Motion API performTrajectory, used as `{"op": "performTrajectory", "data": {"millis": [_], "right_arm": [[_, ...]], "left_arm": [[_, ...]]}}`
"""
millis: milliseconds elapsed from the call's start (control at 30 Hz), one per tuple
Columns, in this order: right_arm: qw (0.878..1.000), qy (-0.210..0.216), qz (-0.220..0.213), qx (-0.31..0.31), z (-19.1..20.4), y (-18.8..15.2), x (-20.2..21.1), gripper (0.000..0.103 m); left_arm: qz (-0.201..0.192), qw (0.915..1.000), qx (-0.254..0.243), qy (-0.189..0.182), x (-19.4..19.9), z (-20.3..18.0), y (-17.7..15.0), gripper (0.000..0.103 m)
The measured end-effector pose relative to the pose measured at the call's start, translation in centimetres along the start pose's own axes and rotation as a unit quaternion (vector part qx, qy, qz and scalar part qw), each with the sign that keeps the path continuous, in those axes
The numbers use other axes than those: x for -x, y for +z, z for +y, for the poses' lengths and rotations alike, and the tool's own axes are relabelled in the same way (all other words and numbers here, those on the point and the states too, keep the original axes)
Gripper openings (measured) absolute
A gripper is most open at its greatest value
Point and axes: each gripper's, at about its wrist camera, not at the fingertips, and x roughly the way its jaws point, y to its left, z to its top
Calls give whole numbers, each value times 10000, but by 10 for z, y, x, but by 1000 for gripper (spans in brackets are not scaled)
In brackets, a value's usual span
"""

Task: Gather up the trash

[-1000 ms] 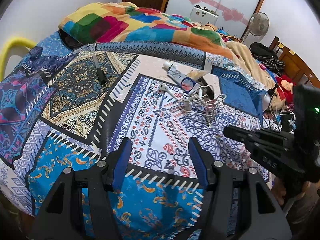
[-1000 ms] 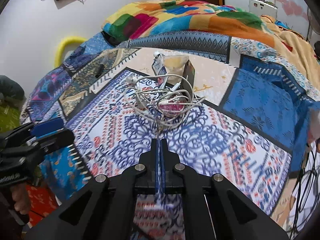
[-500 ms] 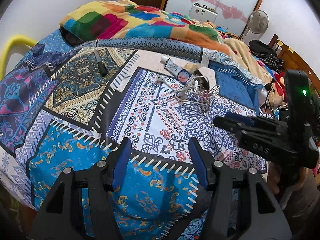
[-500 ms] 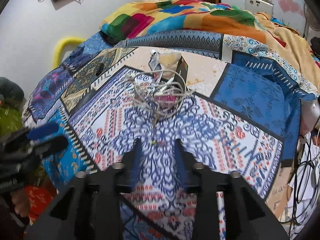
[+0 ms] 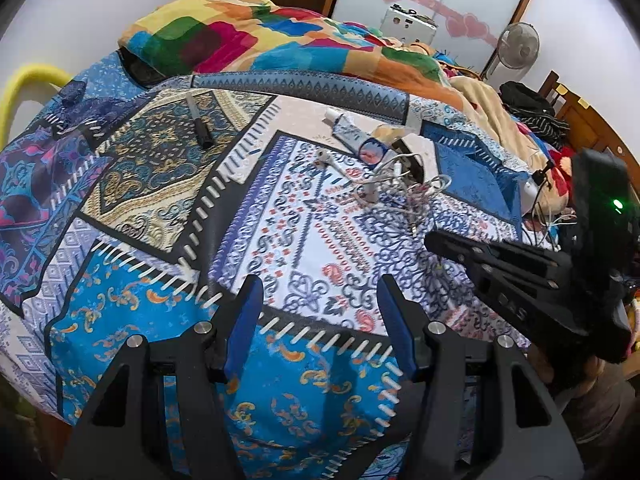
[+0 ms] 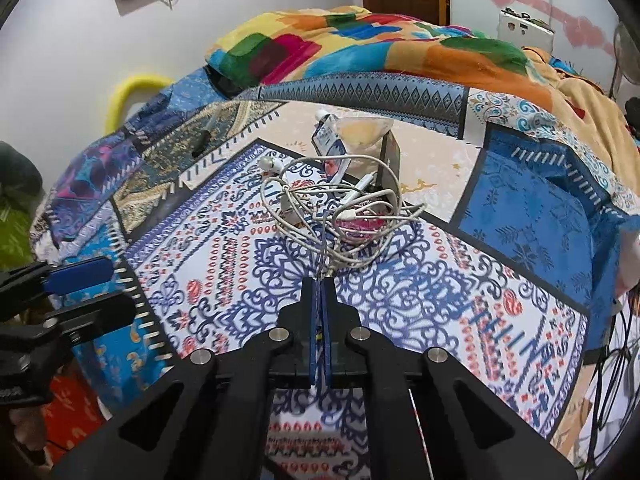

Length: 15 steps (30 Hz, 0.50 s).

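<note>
A tangle of white cables lies on the patterned bedspread, over a pink wrapper, beside a blue tube, a clear plastic bag and a small dark box. The pile also shows in the left wrist view. My right gripper is shut on a thin strand at the near end of the cable tangle. My left gripper is open and empty above the bed's near blue patch. The right gripper shows at the right of the left wrist view.
A black pen lies on the bedspread at the left. A colourful crumpled blanket fills the back of the bed. A yellow rail stands at the left edge. More cables hang off the right side.
My right gripper was shut, opened half a second ago, and has shut again on the cable's near strand. My left gripper drew back slightly and stayed open.
</note>
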Motion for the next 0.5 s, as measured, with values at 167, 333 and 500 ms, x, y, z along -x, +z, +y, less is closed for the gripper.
{"op": "performTrajectory", "data": {"millis": [167,333,500], "right_arm": [[9994,187,-153,-258,-8,-10,26,2],[9991,94,-180,-382,-17,-23,42,2],[9987,-31,-85,-497,-28,-37,48,2]], "left_arm": [[85,9996,-100,-241,-6,-18,18,58],[167,9982,-228,-525,-24,-43,38,58],[385,9981,-373,-313,-60,-61,44,58]]}}
